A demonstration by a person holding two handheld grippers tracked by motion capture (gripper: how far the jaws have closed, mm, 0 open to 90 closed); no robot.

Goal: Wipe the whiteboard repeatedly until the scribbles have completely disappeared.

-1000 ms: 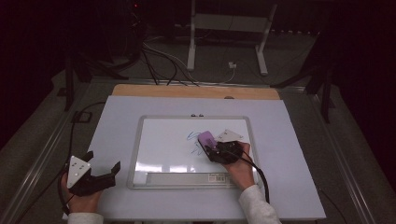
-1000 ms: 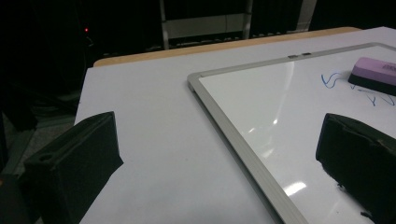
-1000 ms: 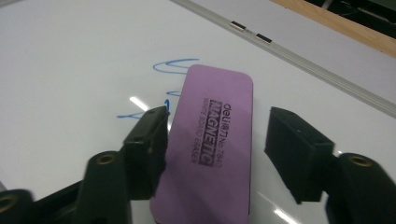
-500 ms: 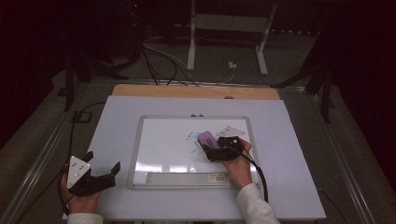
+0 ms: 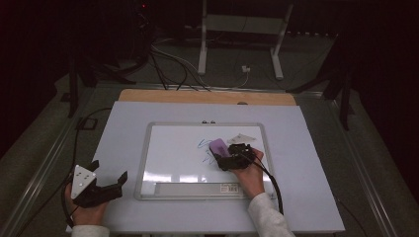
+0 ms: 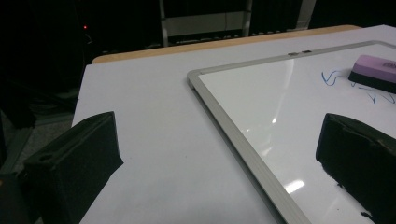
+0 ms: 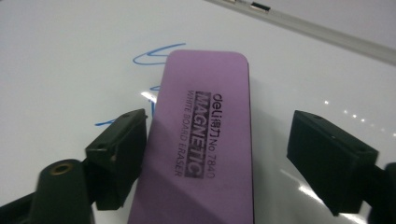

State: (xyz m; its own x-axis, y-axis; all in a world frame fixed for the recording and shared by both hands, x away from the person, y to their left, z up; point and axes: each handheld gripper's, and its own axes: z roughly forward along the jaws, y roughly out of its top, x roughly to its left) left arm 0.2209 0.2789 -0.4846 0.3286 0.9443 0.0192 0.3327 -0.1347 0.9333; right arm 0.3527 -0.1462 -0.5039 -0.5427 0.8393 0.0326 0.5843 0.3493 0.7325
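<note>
Purple eraser [image 7: 201, 140] lies on the whiteboard [image 5: 173, 163] over the blue scribble [image 5: 203, 144], long axis running straight out between the right gripper's [image 5: 228, 160] just-narrowing, unpinching jaws, while the left gripper [image 5: 106, 185] rests spread and empty beside the whiteboard's left edge.

Metal stand [image 5: 240, 37] and cables [image 5: 170, 57] on floor beyond table [image 5: 306, 148].

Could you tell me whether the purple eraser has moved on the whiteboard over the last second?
No: the purple eraser sits at the same spot relative to the whiteboard frame and blue scribble.
</note>
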